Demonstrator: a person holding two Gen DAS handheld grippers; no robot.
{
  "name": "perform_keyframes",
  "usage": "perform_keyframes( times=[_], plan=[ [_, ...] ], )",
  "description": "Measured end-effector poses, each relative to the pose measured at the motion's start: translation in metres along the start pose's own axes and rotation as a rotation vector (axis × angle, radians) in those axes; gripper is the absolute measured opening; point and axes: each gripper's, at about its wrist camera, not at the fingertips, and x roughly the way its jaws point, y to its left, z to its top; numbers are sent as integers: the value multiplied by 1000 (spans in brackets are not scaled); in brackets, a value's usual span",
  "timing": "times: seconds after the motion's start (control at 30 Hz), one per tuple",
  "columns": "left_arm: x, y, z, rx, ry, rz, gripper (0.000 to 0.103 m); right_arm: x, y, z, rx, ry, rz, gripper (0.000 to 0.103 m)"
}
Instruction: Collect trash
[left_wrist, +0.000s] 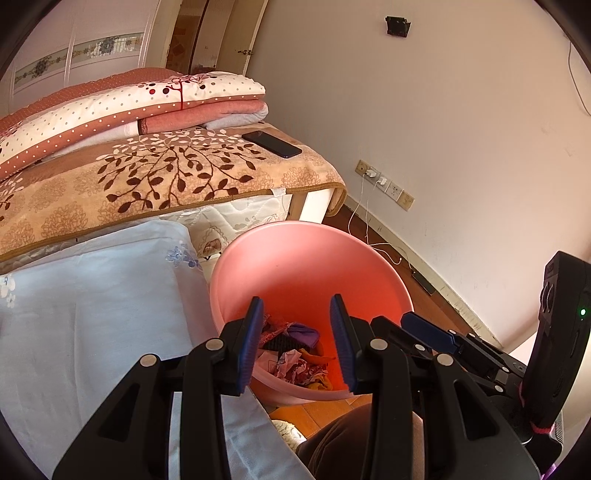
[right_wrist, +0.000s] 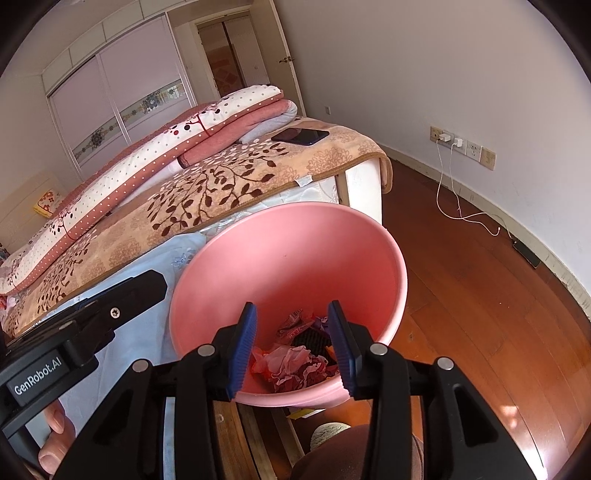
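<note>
Nearest me, both tongs hang over the pink bin (right_wrist: 369, 258). Left gripper (left_wrist: 297, 343) jaws stand wide apart, nothing between them. Right gripper (right_wrist: 291, 341) the same, wide and empty. Below, crumpled wrappers and scraps, the trash (right_wrist: 295, 360), lie on the bin's bottom. My read: the drop-off step is done here. Next I need another piece to fetch; none shows on the pale sheet (left_wrist: 92, 295) to the left. Farther off, a phone (left_wrist: 271, 144) on the blanket — not trash.
</note>
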Motion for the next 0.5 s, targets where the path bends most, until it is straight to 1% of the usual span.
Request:
perform_keyframes(
  times=[0.17, 0.5],
  plan=[
    [-15, 6, -3, -13, -19, 7, 38, -11, 11, -4, -21, -21, 10, 43],
    [-48, 33, -15, -47, -49, 65, 38, -25, 41, -15, -49, -42, 56, 44]
  ],
)
